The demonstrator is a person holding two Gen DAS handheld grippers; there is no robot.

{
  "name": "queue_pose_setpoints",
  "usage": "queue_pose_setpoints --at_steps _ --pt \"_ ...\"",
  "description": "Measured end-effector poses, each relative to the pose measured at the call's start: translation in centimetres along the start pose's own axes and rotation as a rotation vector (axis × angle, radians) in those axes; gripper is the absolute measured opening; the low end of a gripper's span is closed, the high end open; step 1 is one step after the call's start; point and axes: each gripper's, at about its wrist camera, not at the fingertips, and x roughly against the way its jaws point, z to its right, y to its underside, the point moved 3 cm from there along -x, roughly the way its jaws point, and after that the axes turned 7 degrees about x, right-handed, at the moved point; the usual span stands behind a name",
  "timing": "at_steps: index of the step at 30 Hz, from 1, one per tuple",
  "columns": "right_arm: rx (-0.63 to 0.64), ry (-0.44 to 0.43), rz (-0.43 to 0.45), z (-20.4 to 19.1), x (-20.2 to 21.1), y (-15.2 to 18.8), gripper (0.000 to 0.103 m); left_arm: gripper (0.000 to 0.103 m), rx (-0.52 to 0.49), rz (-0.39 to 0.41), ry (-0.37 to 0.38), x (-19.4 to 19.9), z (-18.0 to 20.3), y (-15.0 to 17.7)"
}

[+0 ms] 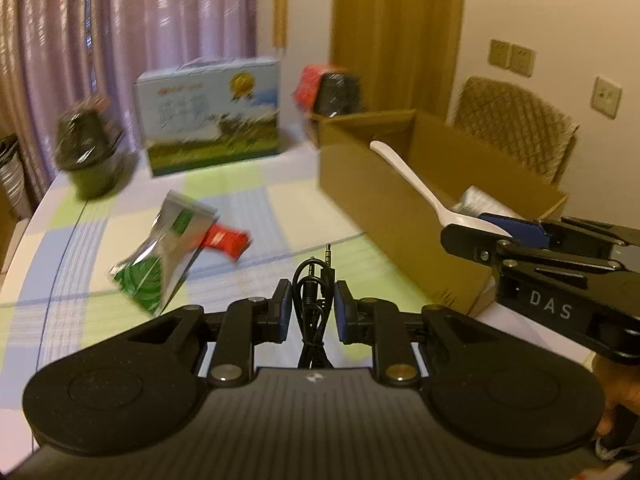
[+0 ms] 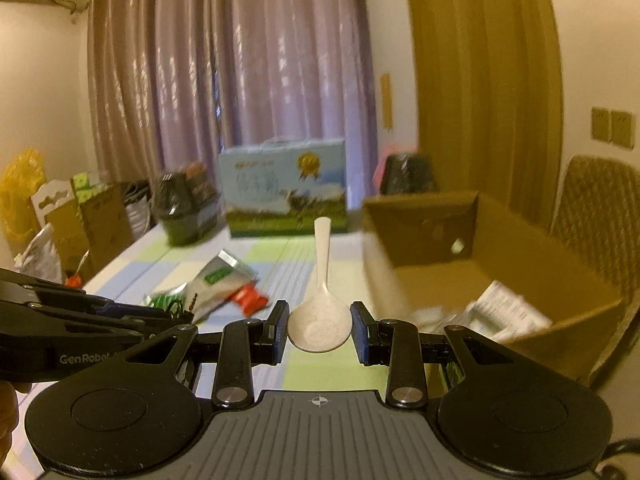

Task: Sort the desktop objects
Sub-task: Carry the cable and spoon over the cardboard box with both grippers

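Open tablecloth [image 1: 256, 200] ahead; cardboard box [image 1: 384, 200] wall right, foil packet [image 1: 168, 248] left.

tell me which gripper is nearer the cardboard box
Right. The right gripper, holding a white spoon, sits at the cardboard box rim; the left gripper, holding a black cable, is farther back.

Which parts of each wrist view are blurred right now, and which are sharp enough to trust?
Left wrist view: the black cable in the left gripper is sharp; the foil packet and cardboard box are smeared. Right wrist view: the white spoon in the right gripper is crisp; the background is blurred and yellow-tinted.
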Motion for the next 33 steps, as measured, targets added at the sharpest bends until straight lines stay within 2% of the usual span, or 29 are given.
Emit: queue_pose_setpoints --at_steps 7,15,20,28,31,33 --pt "-0.027 0.085 0.052 5.5 1.3 -2.6 0.030 0.018 -0.029 0.043 0.102 -0.5 5.5 -4.3" --pt "-0.013 0.161 0.061 11.2 1.0 -3.6 0.030 0.018 -0.031 0.074 0.215 -3.1 11.3 -9.3" --pt "-0.025 0.181 0.065 13.5 0.4 -3.7 0.030 0.018 -0.035 0.082 0.238 -4.7 13.3 -11.0" --pt "-0.065 0.198 0.054 15.8 0.0 -2.6 0.030 0.018 -0.025 0.081 0.267 -6.7 14.6 -11.5" --pt "-0.075 0.202 0.050 16.3 -0.2 -2.5 0.030 0.019 -0.022 0.068 0.266 -7.9 14.9 -11.7" --pt "-0.077 0.204 0.046 16.6 -0.2 -2.4 0.030 0.025 -0.016 0.061 0.254 -8.3 14.5 -11.9"
